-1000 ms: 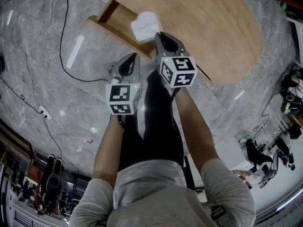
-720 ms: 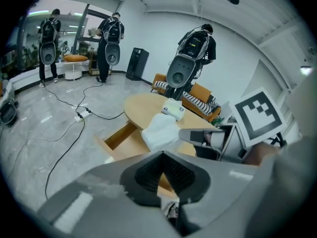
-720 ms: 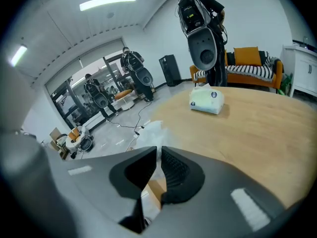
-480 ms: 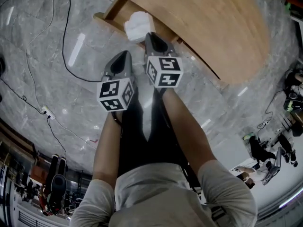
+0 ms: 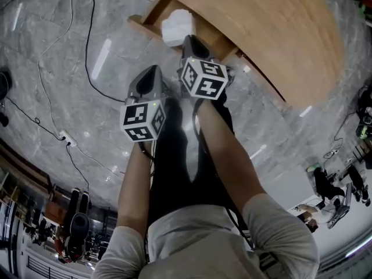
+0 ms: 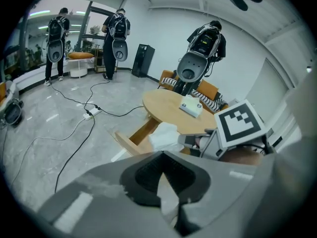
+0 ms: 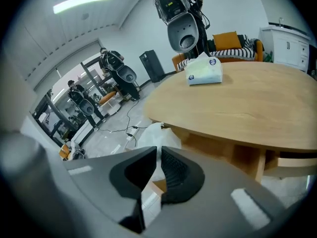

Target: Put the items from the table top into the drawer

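my right gripper (image 7: 158, 149) is clenched on a crumpled white wad (image 7: 154, 135) — it bulges out past my tips, just off the edge of the round wooden table (image 7: 237, 108), near the wooden frame (image 5: 150, 17) under it. my left gripper (image 6: 162, 153) is closed tight on nothing. a tissue pack (image 7: 204, 71) lies on the table top.

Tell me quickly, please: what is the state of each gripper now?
Left gripper: jaws closed, empty.
Right gripper: jaws almost closed, a thin slit, empty.
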A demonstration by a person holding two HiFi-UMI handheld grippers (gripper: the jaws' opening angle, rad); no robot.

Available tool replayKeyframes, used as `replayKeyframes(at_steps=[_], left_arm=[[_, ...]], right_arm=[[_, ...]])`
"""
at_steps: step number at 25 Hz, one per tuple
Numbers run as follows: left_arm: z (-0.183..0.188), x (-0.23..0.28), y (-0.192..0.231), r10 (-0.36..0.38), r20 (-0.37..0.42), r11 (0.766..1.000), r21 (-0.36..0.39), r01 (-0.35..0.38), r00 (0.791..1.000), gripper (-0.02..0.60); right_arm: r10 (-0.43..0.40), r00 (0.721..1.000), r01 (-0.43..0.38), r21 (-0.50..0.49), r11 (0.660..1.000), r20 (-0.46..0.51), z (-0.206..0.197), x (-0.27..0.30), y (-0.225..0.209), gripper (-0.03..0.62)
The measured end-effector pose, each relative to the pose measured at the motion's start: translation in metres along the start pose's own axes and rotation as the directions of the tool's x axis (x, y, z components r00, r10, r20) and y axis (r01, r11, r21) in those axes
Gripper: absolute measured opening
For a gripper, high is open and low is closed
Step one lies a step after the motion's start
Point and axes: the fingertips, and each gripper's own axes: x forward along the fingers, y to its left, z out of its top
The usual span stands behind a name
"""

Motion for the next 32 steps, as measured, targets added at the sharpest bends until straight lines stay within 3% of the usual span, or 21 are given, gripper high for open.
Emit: replayKeyframes(at_steps=[17,26,32], left_arm=[[-0.002,0.013,0.046,0.015,-0.027,1.000,-0.023,-0.016,1.000,0.020],[-0.004,0.016,0.052,0.017,-0.037,0.999,-0.035,-0.018,0.999,0.020],[-0.006,0.022,0.047,0.012,-0.044,0.999,-0.038,-0.013,0.999,0.020]], right_arm=[[-0.132,0.991,0.133,0.156,0.979,-0.017,-0.007,0.071,-0.013,0.035],[-0.144,0.987,0.150,0.070,0.986,-0.074,-0.017,0.082,-0.012,0.035],[-0.166,0.981,0.174,0.064,0.983,-0.103,-0.022,0.086,-0.014,0.035]])
